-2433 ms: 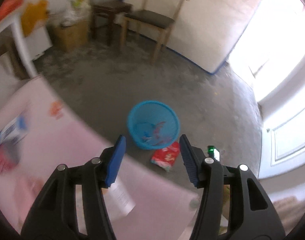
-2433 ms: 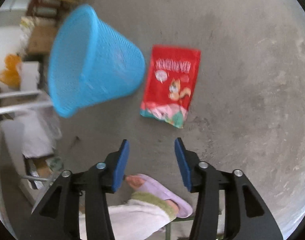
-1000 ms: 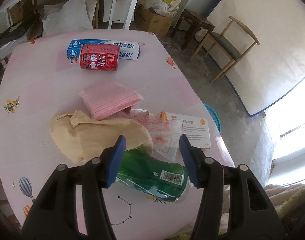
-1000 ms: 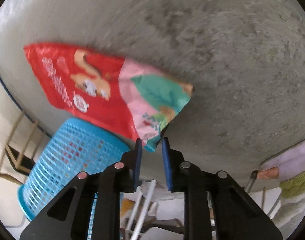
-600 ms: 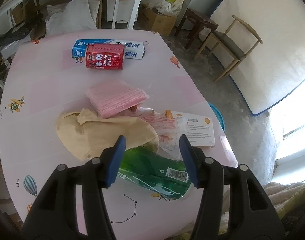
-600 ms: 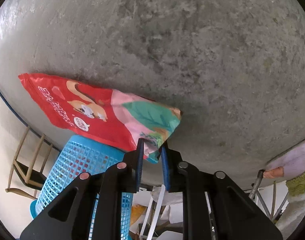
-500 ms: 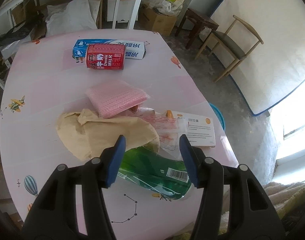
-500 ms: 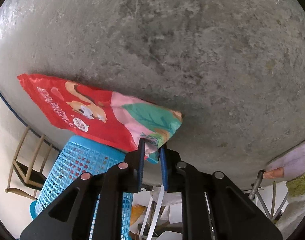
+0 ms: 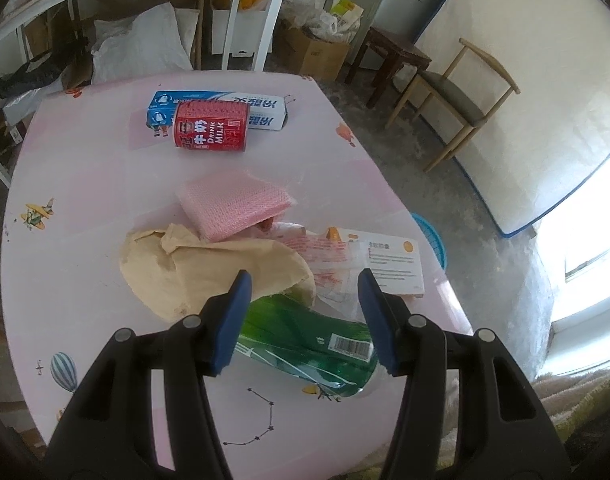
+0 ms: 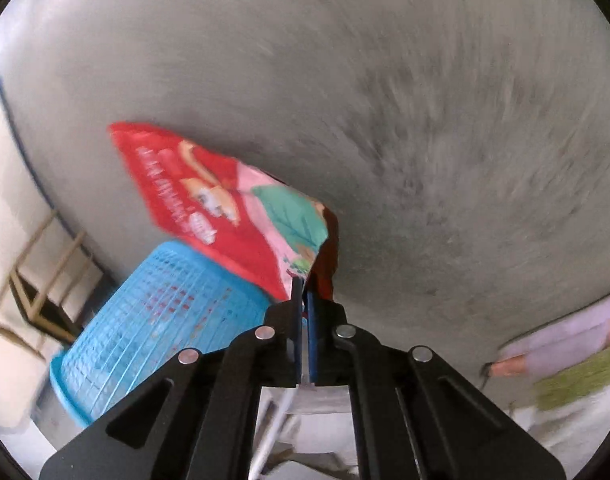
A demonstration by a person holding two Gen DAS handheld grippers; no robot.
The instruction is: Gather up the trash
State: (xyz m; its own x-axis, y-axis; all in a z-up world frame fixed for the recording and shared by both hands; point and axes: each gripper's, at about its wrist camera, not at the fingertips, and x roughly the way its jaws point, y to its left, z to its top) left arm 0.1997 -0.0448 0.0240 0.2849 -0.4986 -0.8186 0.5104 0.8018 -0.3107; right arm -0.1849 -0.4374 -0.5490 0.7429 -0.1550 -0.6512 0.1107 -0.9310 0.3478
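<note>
right gripper (image 10: 303, 292): jaws pressed together on the bottom corner of the red snack bag (image 10: 209, 204), having just been closing onto it; only a thin edge of film sits between them
left gripper (image 9: 305, 300): jaws apart and holding nothing, poised above the green plastic bottle (image 9: 305, 336) on the pink surface (image 9: 85, 184)
risk, grip: the hold is on one corner of slick film, so the bag could slide out if swung fast; the view is motion-blurred, which suggests a quick move
risk, drop: the bag hangs sideways from the jaws and catches air, so it may fall beside the basket, not into it, if let go too early
risk, basket: the blue mesh basket (image 10: 157, 320) looks light and could tip if the bag or jaws knock its rim
snack bag, look: flat and apparently empty, glossy red with white lettering and a cartoon squirrel, pink and teal panel near the gripped end, crumpled where the jaws pinch
snack bag, place: lifted clear of the concrete floor (image 10: 425, 100), above and partly in front of the basket in the right wrist view
basket, place: on the floor below and left of the bag; its rim shows past the surface edge in the left wrist view
other trash: on the surface, tan paper bag (image 9: 209, 268), pink mesh wrap (image 9: 233, 208), clear wrapper (image 9: 325, 256), leaflet (image 9: 389, 264), red milk can (image 9: 211, 127), blue toothpaste box (image 9: 261, 110)
person: a foot in a lilac slipper (image 10: 565, 348) stands at the right edge
</note>
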